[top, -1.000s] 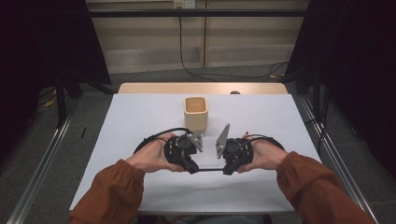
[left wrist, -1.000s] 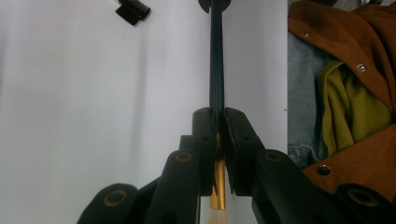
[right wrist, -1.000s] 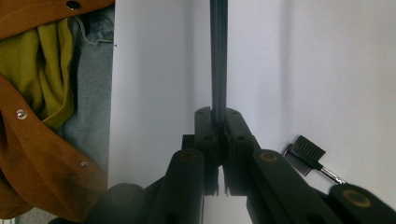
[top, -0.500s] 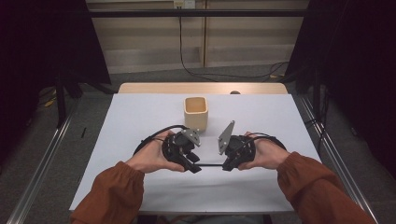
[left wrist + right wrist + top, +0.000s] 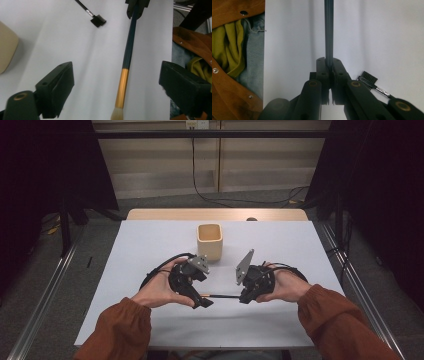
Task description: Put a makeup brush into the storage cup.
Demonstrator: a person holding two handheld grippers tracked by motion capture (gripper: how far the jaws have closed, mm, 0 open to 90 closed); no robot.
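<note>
My left gripper [image 5: 200, 296] is sitting low over the white desk [image 5: 150, 245] with its jaws spread wide; they have just been opening, and the brush [image 5: 125, 67] is lying between them without either pad pressing on it. In the left gripper view I am seeing the brush's pale bristle tip nearest me, then a gold ferrule, then the dark handle running away toward my right gripper [image 5: 137, 7]. Left of that handle, a small black-headed brush [image 5: 98, 20] is lying flat on the desk, apart from both grippers. A tan cup [image 5: 209, 241] is standing upright beyond the two grippers, near the middle of the desk. My right gripper is staying pressed together on the far end of the dark handle, pinching it level just above the desk surface.
</note>
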